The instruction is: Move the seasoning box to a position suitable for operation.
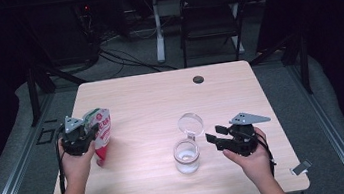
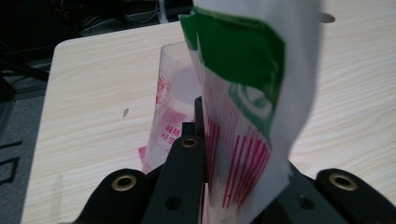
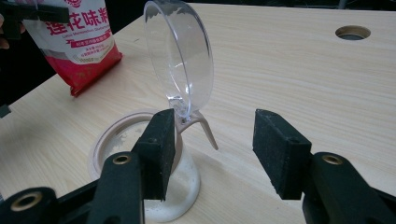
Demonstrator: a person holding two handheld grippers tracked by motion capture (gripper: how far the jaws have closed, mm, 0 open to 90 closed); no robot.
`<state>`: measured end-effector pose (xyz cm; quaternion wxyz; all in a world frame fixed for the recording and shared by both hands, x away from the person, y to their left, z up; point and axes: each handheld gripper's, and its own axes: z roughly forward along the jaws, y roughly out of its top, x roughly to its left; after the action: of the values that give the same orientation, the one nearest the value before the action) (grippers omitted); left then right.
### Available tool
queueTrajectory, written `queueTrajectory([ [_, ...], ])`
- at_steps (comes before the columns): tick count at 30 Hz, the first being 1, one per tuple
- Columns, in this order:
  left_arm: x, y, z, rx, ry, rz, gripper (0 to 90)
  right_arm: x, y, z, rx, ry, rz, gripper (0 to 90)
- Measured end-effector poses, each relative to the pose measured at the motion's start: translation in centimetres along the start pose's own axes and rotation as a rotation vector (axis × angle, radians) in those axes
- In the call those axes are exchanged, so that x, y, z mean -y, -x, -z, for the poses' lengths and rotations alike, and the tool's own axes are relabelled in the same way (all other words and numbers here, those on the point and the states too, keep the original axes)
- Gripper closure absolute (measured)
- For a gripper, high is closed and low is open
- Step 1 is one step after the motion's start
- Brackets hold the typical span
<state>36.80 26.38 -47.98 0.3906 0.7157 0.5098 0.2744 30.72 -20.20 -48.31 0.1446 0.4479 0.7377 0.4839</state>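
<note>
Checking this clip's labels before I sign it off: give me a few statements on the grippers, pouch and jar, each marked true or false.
1. The left gripper is shut on the pouch. True.
2. The jar has its lid closed flat. False: the clear lid stands flipped up on its hinge.
3. The right gripper clamps the jar. False: its jaws stand open beside the jar, pressing on nothing.
4. The pouch is red, white and green. True.
5. The jar stands on the chair. False: it stands on the table.
</note>
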Motion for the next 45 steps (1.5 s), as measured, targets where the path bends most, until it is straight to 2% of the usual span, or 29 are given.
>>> queueTrajectory([
  [3,-1.1,-0.5,0.5,-0.033,0.003,-0.022,90.0,0.0,0.2,0.0,-0.002,0.006,-0.009,48.8],
  [4,-1.1,-0.5,0.5,-0.033,0.003,-0.022,90.0,0.0,0.2,0.0,-0.002,0.006,-0.009,48.8],
  [6,-2.1,-1.0,0.9,-0.041,0.003,-0.031,90.0,0.1,0.3,0.0,-0.003,0.009,-0.019,48.9],
  [9,-3.0,-1.4,1.2,-0.034,0.002,-0.021,90.0,0.0,0.4,0.0,-0.001,0.011,-0.021,48.9],
  [13,-3.9,-1.4,1.8,-0.026,0.010,-0.031,90.0,0.0,0.5,0.2,-0.004,0.011,-0.022,49.1],
  [20,-4.9,-0.8,2.5,0.013,-0.011,-0.060,90.0,0.0,0.5,0.2,-0.007,0.018,-0.025,49.0],
  [21,-5.1,-0.4,2.6,0.023,-0.022,-0.080,90.0,-0.1,0.5,0.2,-0.009,0.022,-0.025,49.0],
  [27,-5.6,1.4,2.7,0.092,-0.033,-0.127,90.0,-0.1,0.5,0.3,-0.013,0.030,-0.029,47.9],
  [35,-6.1,5.3,2.7,0.191,-0.028,-0.213,90.0,0.0,0.6,0.1,-0.002,0.024,-0.002,44.6],
  [42,-5.4,9.1,2.5,0.284,-0.019,-0.283,90.0,0.0,0.5,0.2,0.013,0.034,0.027,44.0],
  [45,-4.8,10.4,2.4,0.311,-0.020,-0.307,90.0,-0.1,0.4,0.3,0.021,0.028,0.063,45.8],
])
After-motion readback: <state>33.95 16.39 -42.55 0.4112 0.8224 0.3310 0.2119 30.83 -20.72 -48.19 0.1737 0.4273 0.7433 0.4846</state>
